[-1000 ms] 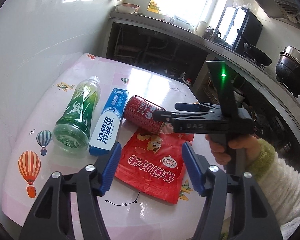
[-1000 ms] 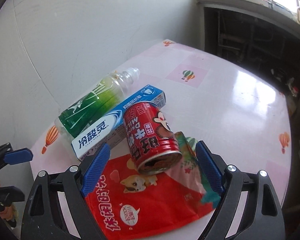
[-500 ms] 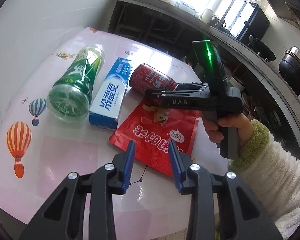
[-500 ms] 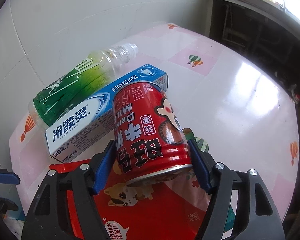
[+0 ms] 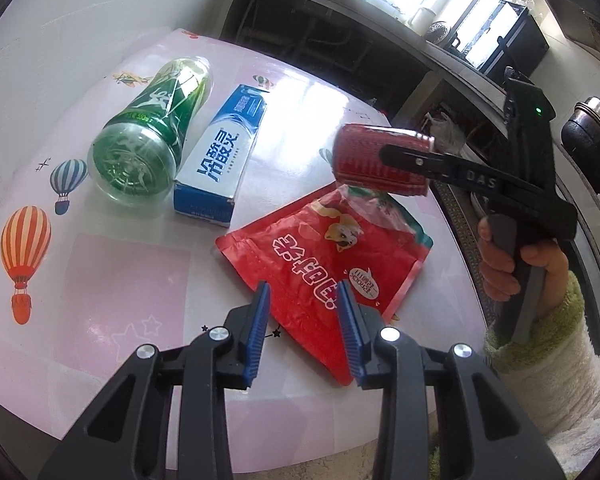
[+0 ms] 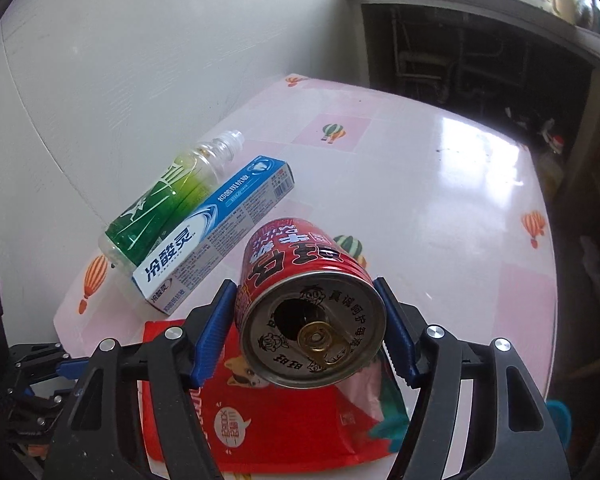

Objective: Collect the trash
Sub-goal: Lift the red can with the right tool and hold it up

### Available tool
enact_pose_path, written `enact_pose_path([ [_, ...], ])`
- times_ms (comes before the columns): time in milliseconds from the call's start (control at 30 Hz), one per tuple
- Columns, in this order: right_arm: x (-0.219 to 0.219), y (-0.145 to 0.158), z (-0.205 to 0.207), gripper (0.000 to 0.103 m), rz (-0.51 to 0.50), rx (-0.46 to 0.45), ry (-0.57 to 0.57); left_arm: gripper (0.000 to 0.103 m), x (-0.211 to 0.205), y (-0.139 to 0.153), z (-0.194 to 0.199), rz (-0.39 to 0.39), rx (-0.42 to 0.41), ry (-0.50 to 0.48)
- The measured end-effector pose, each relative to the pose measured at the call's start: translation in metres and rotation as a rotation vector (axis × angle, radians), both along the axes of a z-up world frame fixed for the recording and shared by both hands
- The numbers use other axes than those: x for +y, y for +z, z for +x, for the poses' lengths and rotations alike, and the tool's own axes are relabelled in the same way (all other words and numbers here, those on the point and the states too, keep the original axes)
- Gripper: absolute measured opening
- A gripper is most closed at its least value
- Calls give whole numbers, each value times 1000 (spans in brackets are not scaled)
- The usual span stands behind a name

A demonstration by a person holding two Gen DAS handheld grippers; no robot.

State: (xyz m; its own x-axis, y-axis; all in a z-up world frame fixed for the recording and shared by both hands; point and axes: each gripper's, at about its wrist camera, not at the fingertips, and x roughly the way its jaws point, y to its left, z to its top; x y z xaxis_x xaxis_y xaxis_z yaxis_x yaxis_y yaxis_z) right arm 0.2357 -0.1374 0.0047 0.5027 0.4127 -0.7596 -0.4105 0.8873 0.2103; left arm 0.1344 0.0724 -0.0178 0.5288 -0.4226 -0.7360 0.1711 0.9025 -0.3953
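On the bench (image 5: pixel 132 280), from left to right, lie a green bottle (image 5: pixel 156 136), a toothpaste box (image 5: pixel 224 152) and a red snack pouch (image 5: pixel 328 256). The left tool (image 5: pixel 302 328), jaws partly apart and empty, hovers at the pouch's near edge. To do well, lower it squarely over that edge before closing. At right, the right tool (image 6: pixel 306 328) is closing, clamped on the red can (image 6: pixel 308 304), held clear above the pouch.

We see a red can (image 6: pixel 300 280), opened, raised off the table on its side. A green bottle (image 5: pixel 156 136) and blue-white box (image 5: pixel 224 152) lie side by side; a red pouch (image 5: pixel 324 272) lies flat nearby.
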Motion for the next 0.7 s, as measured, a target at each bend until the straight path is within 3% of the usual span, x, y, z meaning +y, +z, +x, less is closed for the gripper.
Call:
enact_pose_path([
  [433,-32,7,-61,64,-117,111,23,34,-22,14,-7,35,-70,-69],
  [700,-42,-3,-104,65,-276,154,37,41,-33,22,-12,44,-97,-109],
])
